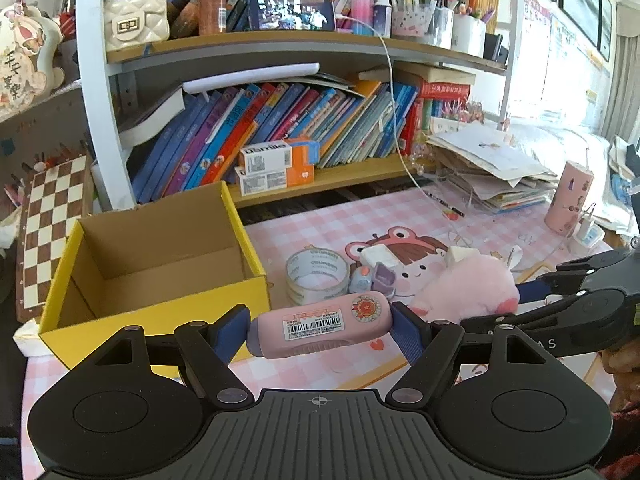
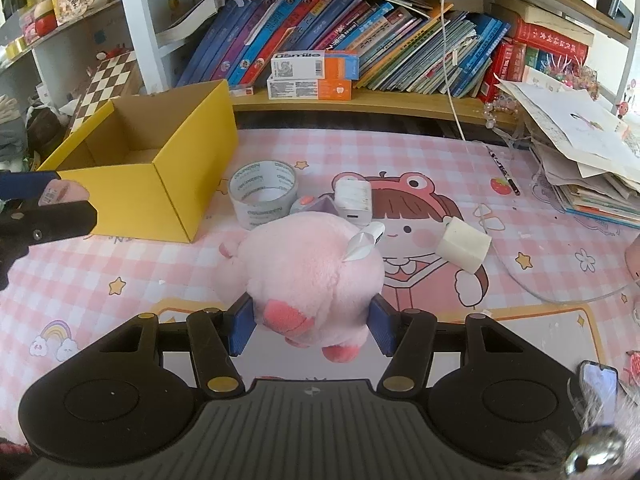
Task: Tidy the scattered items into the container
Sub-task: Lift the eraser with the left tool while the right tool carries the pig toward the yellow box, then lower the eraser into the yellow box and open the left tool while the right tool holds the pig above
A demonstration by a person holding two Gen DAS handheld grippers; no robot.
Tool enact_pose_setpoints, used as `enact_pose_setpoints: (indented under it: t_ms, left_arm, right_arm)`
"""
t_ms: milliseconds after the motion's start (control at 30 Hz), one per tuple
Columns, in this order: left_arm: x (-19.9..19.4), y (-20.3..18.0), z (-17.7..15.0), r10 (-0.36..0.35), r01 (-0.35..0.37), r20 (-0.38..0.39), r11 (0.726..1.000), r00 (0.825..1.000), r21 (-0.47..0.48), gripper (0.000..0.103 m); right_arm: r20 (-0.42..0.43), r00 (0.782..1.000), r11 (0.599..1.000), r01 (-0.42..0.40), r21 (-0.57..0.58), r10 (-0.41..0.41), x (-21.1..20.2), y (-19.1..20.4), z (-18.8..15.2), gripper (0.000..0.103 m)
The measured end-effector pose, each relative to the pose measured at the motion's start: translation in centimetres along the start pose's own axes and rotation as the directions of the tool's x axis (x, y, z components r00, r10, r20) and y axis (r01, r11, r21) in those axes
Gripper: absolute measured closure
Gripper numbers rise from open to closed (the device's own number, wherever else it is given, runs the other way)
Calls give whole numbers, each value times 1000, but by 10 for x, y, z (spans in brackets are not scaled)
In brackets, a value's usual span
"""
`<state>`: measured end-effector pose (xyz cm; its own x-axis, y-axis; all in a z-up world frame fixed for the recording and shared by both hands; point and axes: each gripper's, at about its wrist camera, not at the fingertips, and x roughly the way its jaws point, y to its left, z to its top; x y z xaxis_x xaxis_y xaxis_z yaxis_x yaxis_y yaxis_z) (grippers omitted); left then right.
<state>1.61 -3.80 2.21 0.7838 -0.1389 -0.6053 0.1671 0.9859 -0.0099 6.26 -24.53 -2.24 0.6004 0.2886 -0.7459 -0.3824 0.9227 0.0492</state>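
The left gripper (image 1: 320, 330) clamps a pink, rounded plastic case with a barcode label and a round red sticker (image 1: 320, 328) endwise between its blue pads, holding it lifted just in front of the near right corner of the open yellow cardboard box (image 1: 156, 264), whose brown inside shows nothing in it. The right gripper (image 2: 312, 326) squeezes a pink plush toy with darker pink feet and a white tag (image 2: 312, 276) between its blue fingers (image 2: 242, 326); whether the toy rests on the mat or hangs just above it cannot be told. On the pink checked desk mat with a cartoon girl print (image 2: 400, 152), a roll of clear packing tape (image 2: 262, 192) stands just beside the box's right wall. Close to the tape lie a small grey and lilac gadget with an orange button (image 2: 310, 204) and a white charger block (image 2: 352, 200), touching each other. A second white cube-shaped plug (image 2: 464, 246) lies farther right, apart from them, with a pencil (image 2: 504, 170) beyond it near a stack of papers (image 2: 580, 152).
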Motion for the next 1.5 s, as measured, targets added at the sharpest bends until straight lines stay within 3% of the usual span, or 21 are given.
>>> enact_pose_setpoints:
  t_ms: [433, 900, 1133, 1500]
  left_arm:
    - [-22, 51, 9, 17, -16, 45, 1000, 999, -19, 26]
    - [-41, 101, 21, 84, -75, 109, 994, 991, -78, 26]
    - [-33, 126, 31, 122, -109, 127, 988, 984, -105, 26]
    - [-12, 154, 37, 145, -129, 119, 983, 982, -128, 26]
  right_arm:
    - [24, 1000, 999, -16, -31, 17, -1, 48, 21, 47]
    - [133, 985, 989, -92, -119, 107, -16, 88, 87, 47]
    - [174, 973, 975, -120, -185, 153, -13, 107, 123, 47]
    - [141, 969, 953, -160, -257, 201, 18, 136, 144, 47]
